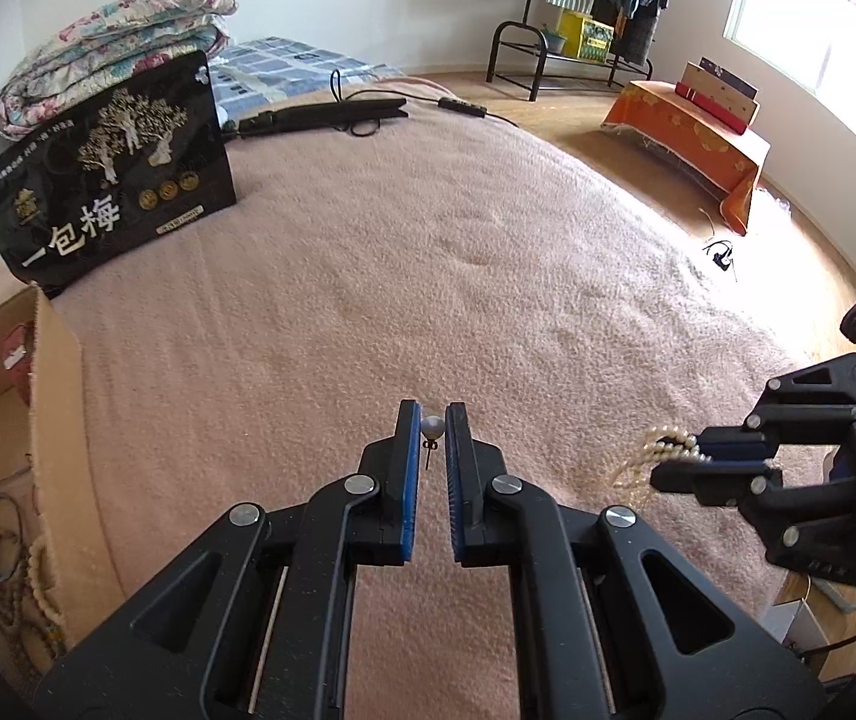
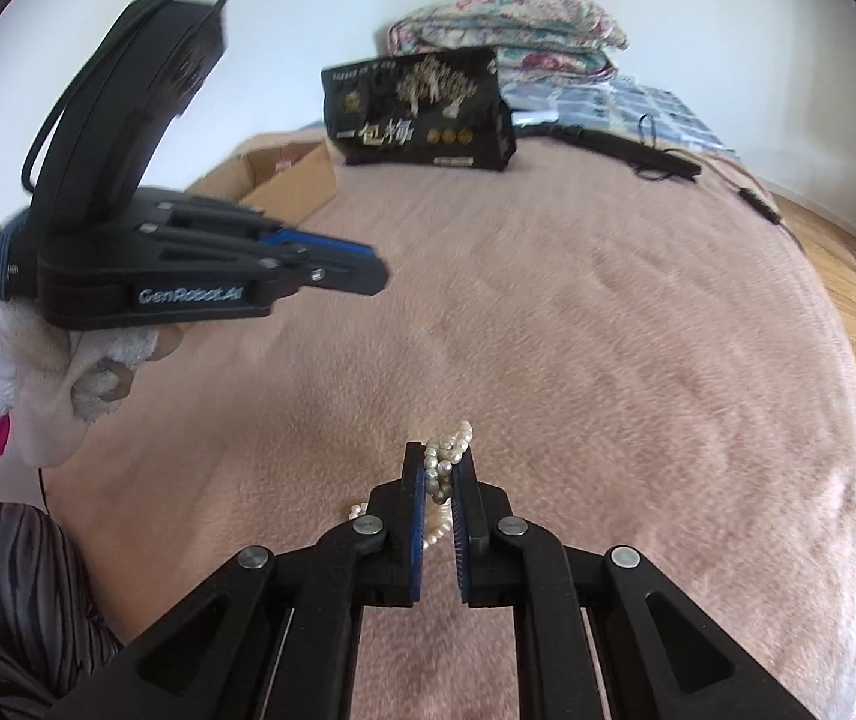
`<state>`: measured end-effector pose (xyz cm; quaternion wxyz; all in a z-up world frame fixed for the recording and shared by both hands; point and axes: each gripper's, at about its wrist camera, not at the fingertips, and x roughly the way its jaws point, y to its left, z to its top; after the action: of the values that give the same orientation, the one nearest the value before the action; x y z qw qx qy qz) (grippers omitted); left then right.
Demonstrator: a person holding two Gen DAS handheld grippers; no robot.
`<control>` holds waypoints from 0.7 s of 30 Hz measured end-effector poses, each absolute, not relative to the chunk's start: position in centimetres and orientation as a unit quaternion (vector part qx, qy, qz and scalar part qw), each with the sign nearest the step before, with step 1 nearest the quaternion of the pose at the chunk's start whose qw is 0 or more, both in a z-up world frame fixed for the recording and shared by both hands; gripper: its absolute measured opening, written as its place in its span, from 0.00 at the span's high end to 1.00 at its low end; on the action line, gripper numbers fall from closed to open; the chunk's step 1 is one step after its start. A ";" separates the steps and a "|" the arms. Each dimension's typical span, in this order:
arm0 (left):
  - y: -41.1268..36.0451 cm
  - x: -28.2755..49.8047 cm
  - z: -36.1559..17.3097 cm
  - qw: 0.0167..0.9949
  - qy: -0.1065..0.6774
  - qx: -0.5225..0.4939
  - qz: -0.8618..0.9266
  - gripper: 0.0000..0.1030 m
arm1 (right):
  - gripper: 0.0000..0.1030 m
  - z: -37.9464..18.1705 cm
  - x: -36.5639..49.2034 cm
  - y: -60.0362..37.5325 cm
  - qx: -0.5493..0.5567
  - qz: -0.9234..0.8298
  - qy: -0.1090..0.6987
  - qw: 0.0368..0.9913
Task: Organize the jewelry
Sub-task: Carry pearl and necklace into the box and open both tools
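My left gripper [image 1: 431, 420] is shut on a pearl stud earring [image 1: 431, 427], its post hanging down, held above the pink blanket. My right gripper [image 2: 440, 465] is shut on a white pearl necklace [image 2: 449, 444], whose strands trail down onto the blanket; it also shows at the right of the left wrist view [image 1: 668, 450]. The left gripper appears at the upper left of the right wrist view [image 2: 368, 267]. A cardboard box [image 1: 50, 396] at the left holds bead strings and a ring-shaped bangle [image 1: 2, 534].
A black snack bag [image 1: 110, 174] stands behind the box. A hair straightener [image 1: 320, 114] with its cable lies at the blanket's far edge. Folded quilts [image 1: 116, 36] sit at the back. An orange-draped stool [image 1: 686, 132] and a clothes rack [image 1: 578, 6] stand on the wooden floor.
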<state>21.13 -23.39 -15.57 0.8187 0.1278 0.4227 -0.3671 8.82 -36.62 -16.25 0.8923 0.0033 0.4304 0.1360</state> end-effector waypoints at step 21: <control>-14.2 19.3 -8.9 0.863 0.382 0.097 -0.317 0.94 | 0.95 -8.1 6.9 -32.9 -0.014 0.147 0.372 0.916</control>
<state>19.31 -14.21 -8.93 0.8626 0.0972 0.3817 -0.3173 6.91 -32.90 -8.11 0.9163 -0.0138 0.3723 0.1471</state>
